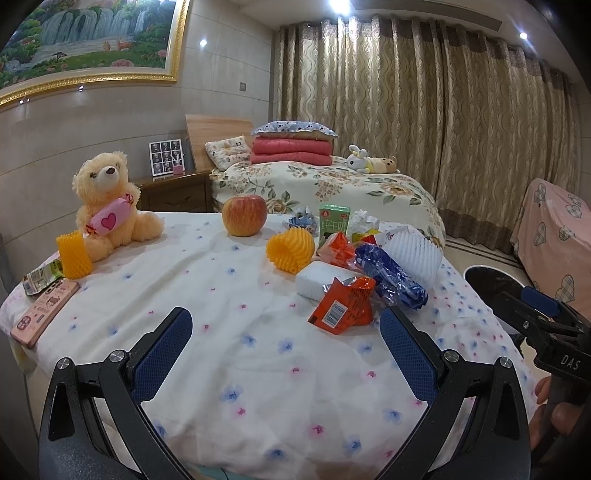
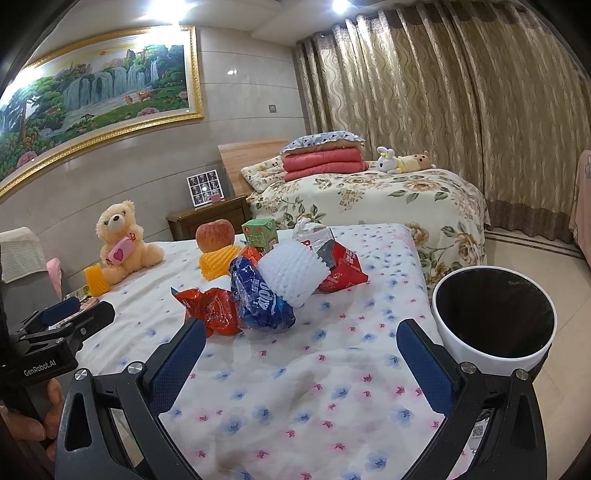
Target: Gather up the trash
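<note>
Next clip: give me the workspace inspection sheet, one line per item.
Surface: floral sheet, wrinkled.
Job's things: orange wrapper, blue bag, white foam net, red packet, milk carton, tissue, piled together; bin beside the bed, black-lined.
Clutter: teddy, apple, two yellow foam nets, pink case.
Grippers: left hand-held gripper and right hand-held gripper open, holding nothing.
Cables: nothing seen.
Surroundings: second bed, curtains, painting.

— What hangs on the grey tiled wall (image 2: 236, 122)?
— A gold-framed waterfall painting (image 2: 99, 92).
— And furniture?
— A wooden nightstand (image 1: 173, 192) beside a floral-covered bed (image 2: 369, 199) with a wooden headboard (image 1: 218, 127).
— Windows?
— Hidden; beige patterned curtains (image 1: 424, 110) hang closed under bright ceiling spotlights (image 1: 340, 5).
</note>
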